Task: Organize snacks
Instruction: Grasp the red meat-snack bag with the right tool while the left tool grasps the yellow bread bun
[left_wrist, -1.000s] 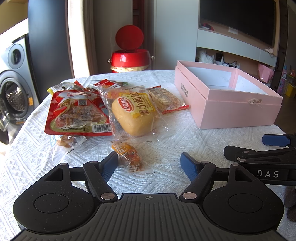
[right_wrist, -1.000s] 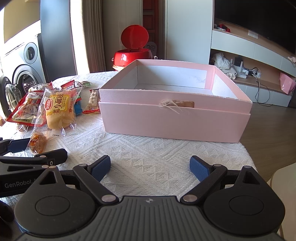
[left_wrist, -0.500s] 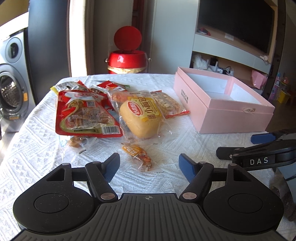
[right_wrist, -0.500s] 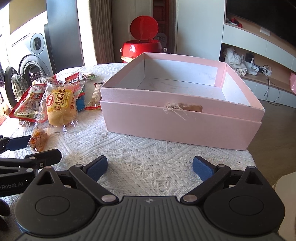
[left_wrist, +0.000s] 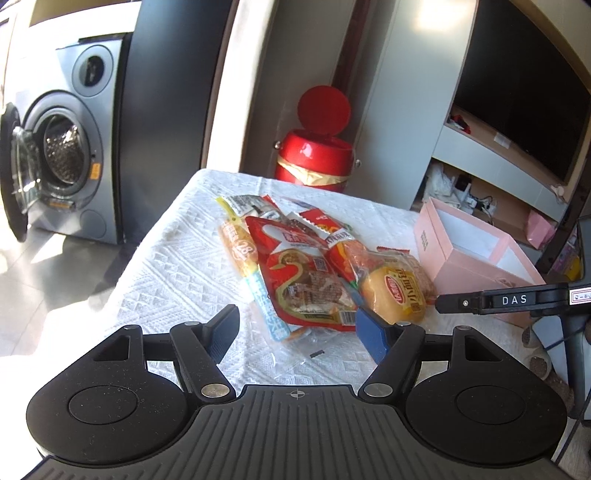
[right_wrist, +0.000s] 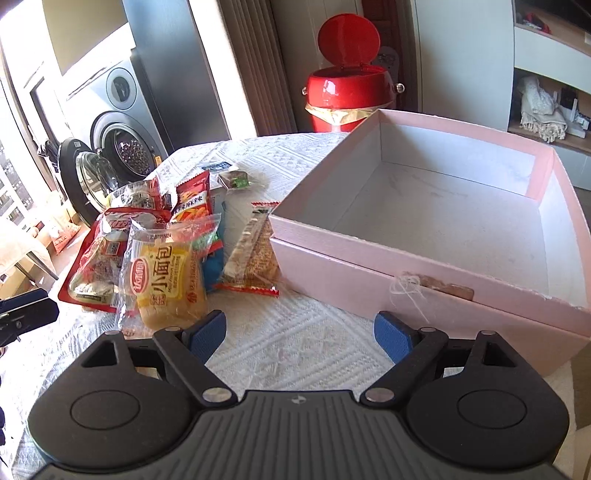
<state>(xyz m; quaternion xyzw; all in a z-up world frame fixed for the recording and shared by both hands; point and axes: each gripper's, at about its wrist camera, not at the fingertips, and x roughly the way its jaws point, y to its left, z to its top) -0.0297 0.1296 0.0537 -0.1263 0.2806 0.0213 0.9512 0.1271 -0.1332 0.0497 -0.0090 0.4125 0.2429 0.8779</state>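
The left gripper (left_wrist: 297, 326) and right gripper (right_wrist: 300, 334) have both just narrowed slightly yet stand wide apart, holding nothing, above the white textured tablecloth (right_wrist: 295, 339). The yellow bun packet (right_wrist: 168, 282) lies just left of the open pink cardboard box (right_wrist: 424, 291), heaped with the red snack pouch (left_wrist: 299, 273). Beyond the box stands a red lidded bin (right_wrist: 347, 92).

Your snacks lie heaped at the left of the surface: a clear-wrapped yellow bun (right_wrist: 168, 284) nearest you, overlapping a flat red pouch (right_wrist: 98, 264) to its left. A long cracker packet (right_wrist: 251, 251) with red ends lies just beside the pink box (right_wrist: 424, 291), whether touching you can't tell. The box sits at the right, open-topped, its white interior bare.
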